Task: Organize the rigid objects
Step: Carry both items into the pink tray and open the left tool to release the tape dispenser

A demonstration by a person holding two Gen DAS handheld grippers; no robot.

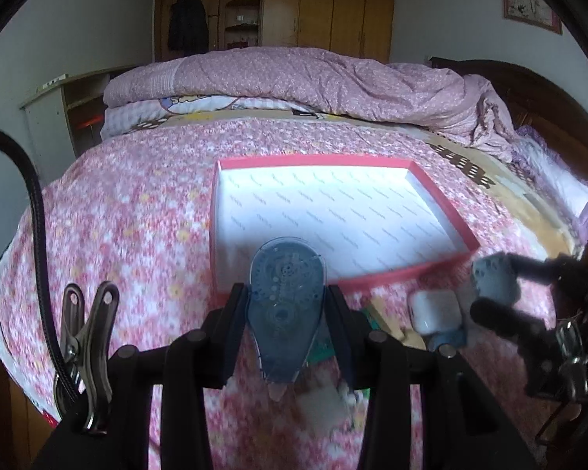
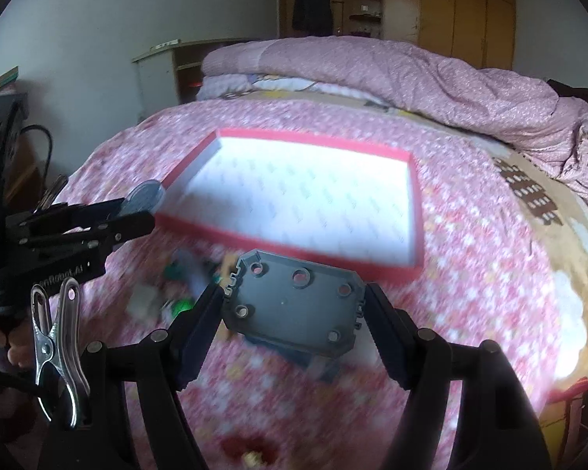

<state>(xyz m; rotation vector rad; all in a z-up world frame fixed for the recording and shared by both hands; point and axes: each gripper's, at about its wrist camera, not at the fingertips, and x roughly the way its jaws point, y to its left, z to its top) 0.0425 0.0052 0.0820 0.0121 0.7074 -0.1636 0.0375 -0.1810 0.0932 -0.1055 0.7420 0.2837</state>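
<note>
Both wrist views look forward and downward along their tongs, close over the bed (image 1: pixel 137 203); both share the red-rimmed tray (image 1: pixel 313 161) (wardrobe behind).

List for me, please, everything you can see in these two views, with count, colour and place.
Correction tape dispenser: one, translucent blue-grey, clamped in the left gripper.
Plate with holes: one, grey, clamped in the right gripper.
Box: one, red rim, white inside, nothing in it, on the bedspread.
Small objects: several, white, blue, green, blurred, on the bedspread near the box.
Bedspread: one, pink floral.
Quilt: one, pink, folded at the far end.
Wardrobe: one, brown wood, far wall.
Left gripper: one, black.
Right gripper: one, black.
</note>
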